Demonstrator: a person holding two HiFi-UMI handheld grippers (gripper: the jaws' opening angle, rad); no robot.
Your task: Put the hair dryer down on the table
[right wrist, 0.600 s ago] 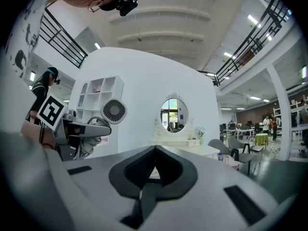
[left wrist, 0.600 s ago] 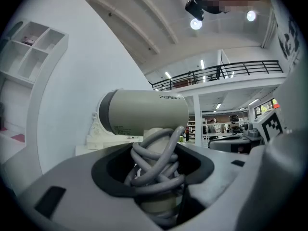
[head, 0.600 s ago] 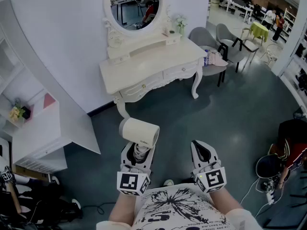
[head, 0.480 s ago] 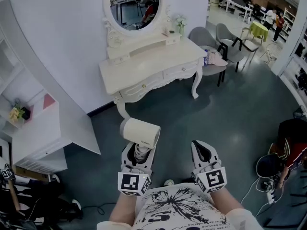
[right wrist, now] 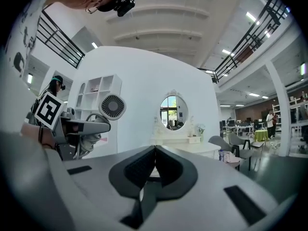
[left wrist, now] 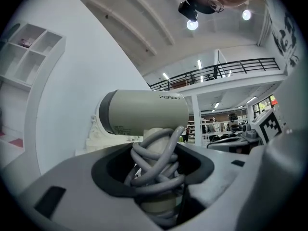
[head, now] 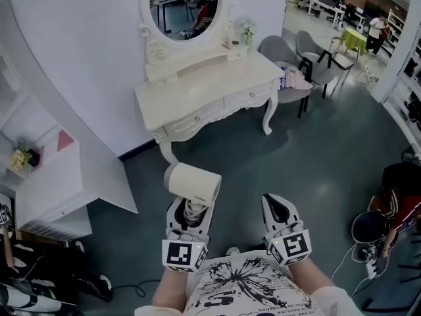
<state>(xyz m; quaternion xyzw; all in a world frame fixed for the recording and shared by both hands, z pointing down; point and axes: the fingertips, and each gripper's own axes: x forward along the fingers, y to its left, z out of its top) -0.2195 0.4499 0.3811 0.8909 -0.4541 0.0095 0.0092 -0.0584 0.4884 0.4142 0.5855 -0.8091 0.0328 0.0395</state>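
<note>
A cream hair dryer [head: 192, 184] stands upright in my left gripper [head: 190, 209], whose jaws are shut on its handle with the grey cord wound round it. In the left gripper view the barrel of the hair dryer [left wrist: 144, 112] lies across, above the cord coils [left wrist: 156, 162]. My right gripper [head: 276, 209] sits beside it, shut and empty; its pads [right wrist: 153, 166] meet. From the right gripper view the hair dryer [right wrist: 112, 106] shows its rear grille at left. The white dressing table [head: 197, 94] with an oval mirror [head: 182, 5] stands ahead, across a stretch of dark floor.
A white shelf unit [head: 46, 176] stands at the left. Two grey chairs [head: 296, 64] sit right of the dressing table. Small items [head: 240, 38] rest on the table's raised back shelf. A person [head: 398, 203] is at the right edge, with cables on the floor.
The hair dryer and my left gripper have shifted very slightly; the right gripper has stayed put.
</note>
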